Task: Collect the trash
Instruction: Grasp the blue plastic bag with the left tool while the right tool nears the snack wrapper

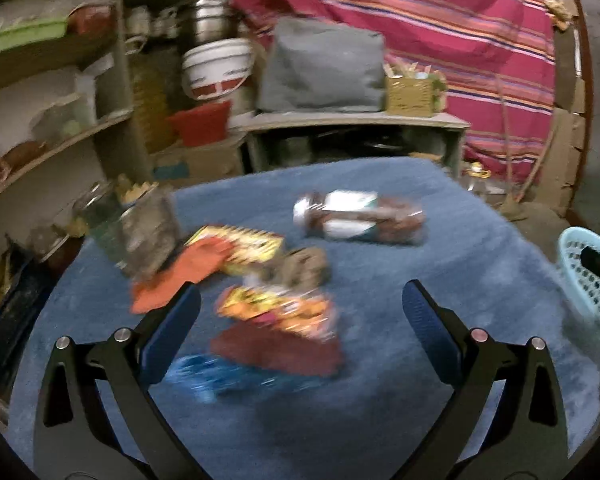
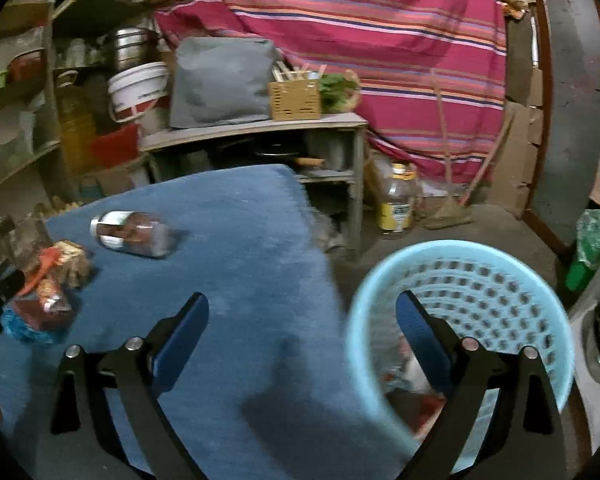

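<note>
My left gripper (image 1: 300, 304) hangs open and empty over the blurred wrappers (image 1: 276, 320) heaped at centre frame on the blue cloth (image 1: 460, 260). My right gripper (image 2: 302, 316) is open too (nothing in it), above the pale blue basket (image 2: 380, 280) at lower right.

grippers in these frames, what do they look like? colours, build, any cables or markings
Left gripper and right gripper look alike: two black, angular linkage arms with cut-out slots and silver pivot pins, tipped with flat blue pads. No cables, markings or sleeves visible.
</note>
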Demonstrator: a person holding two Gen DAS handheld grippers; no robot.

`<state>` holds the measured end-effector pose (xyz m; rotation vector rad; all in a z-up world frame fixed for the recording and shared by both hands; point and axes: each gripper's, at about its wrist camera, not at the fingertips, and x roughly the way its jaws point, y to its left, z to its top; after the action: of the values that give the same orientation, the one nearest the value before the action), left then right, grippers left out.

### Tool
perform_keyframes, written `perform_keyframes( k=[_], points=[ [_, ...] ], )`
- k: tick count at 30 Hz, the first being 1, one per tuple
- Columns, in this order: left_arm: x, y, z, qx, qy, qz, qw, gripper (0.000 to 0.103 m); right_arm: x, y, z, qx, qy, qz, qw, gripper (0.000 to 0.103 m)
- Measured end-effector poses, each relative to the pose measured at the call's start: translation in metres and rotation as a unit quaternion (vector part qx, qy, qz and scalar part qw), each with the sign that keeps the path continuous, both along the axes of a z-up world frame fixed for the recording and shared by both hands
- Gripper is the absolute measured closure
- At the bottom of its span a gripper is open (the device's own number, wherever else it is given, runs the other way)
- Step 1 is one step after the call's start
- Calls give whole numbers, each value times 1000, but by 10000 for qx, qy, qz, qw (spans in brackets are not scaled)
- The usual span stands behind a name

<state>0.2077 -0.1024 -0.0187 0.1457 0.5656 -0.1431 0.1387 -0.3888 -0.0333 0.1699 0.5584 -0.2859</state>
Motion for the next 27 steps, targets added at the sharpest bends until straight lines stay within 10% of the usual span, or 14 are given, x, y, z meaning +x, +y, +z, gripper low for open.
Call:
perform_keyframes(
  k=[14,27],
  points=[
    [11,77,-46,-43,713,-506,9962,6,28,82,-7,-374,463,412,9974,6],
    [27,90,-48,-248,1027,-970,9897,74,41,128,-3,-560,605,587,9949,6]
  ],
)
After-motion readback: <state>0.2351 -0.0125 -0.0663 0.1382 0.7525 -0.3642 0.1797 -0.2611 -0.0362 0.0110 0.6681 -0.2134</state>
